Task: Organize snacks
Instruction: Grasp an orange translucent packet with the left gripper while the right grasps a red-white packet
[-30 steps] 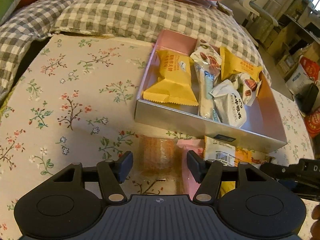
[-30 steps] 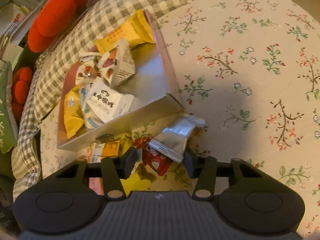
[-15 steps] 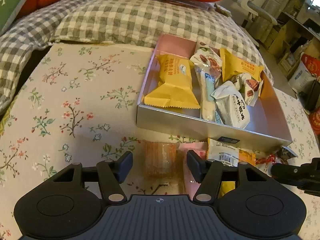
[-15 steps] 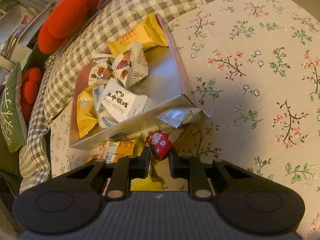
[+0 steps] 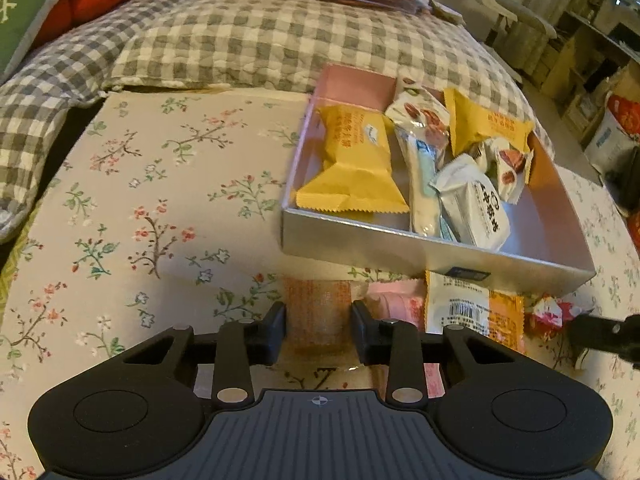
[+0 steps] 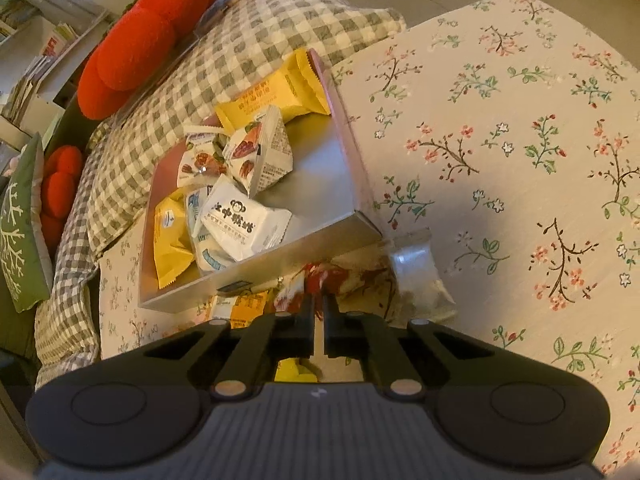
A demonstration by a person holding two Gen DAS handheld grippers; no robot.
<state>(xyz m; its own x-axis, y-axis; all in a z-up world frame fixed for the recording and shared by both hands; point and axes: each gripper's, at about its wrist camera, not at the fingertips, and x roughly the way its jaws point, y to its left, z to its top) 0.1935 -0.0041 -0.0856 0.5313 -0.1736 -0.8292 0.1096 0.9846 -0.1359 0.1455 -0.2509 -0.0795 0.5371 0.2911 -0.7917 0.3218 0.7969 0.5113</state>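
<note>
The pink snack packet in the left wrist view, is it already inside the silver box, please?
No, the pink packet lies on the floral cloth outside the silver box, just before its near wall.

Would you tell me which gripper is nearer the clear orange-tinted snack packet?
Left. The left gripper straddles the orange-tinted packet; the right gripper is further right, at the red-and-white packet.
</note>
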